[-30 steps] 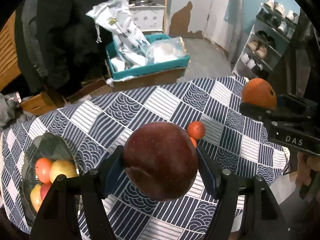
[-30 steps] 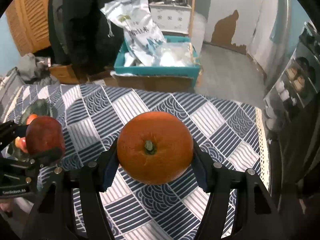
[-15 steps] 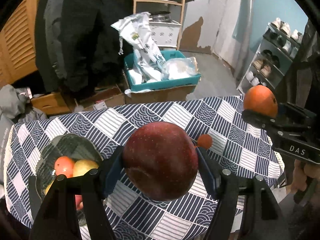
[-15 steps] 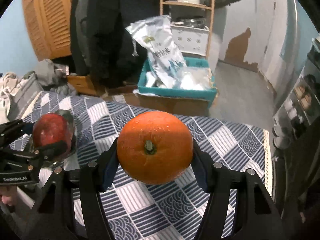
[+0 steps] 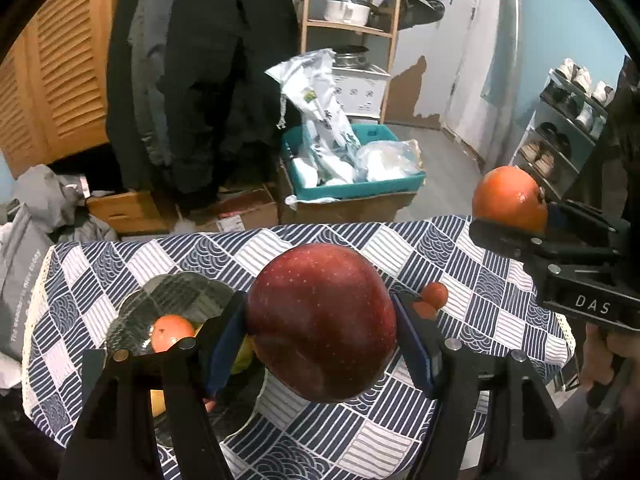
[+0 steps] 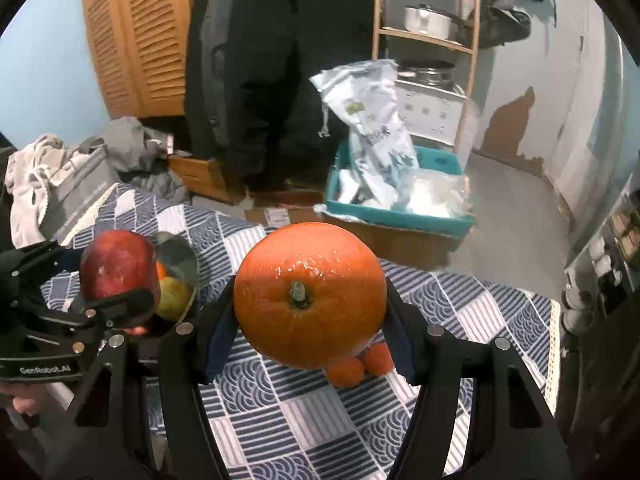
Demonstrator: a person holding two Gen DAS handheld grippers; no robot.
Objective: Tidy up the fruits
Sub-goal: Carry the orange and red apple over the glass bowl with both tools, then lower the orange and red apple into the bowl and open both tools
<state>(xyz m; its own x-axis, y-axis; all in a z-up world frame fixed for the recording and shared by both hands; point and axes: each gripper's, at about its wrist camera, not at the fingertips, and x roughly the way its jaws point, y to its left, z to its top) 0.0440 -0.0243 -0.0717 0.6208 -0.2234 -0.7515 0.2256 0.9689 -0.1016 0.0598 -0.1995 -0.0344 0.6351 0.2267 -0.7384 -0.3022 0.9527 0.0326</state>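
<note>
Left gripper: my left gripper is clamped on a big dark red apple, pads squeezing it from both sides, up in the air over the table.
Right gripper: my right gripper has got an orange pinched between the pads the same way, stem end facing the camera, also off the table.
How they sit: from the left cam the orange shows up far right, out near the table's right edge; from the right cam the apple is off to the left, in front of the bowl.
Bowl: dark glass bowl on the left part of the table, already has fruit in it. I can make out an orange-red one and something yellowish, the rest is hidden behind my fingers.
Loose fruit: two small tangerines touching each other on the cloth, just behind the orange in the right cam.
Table: blue and white patterned tablecloth.
Background: teal crate with plastic bags on the floor past the table, wooden shelf with a pot, shoe rack on the right.
</note>
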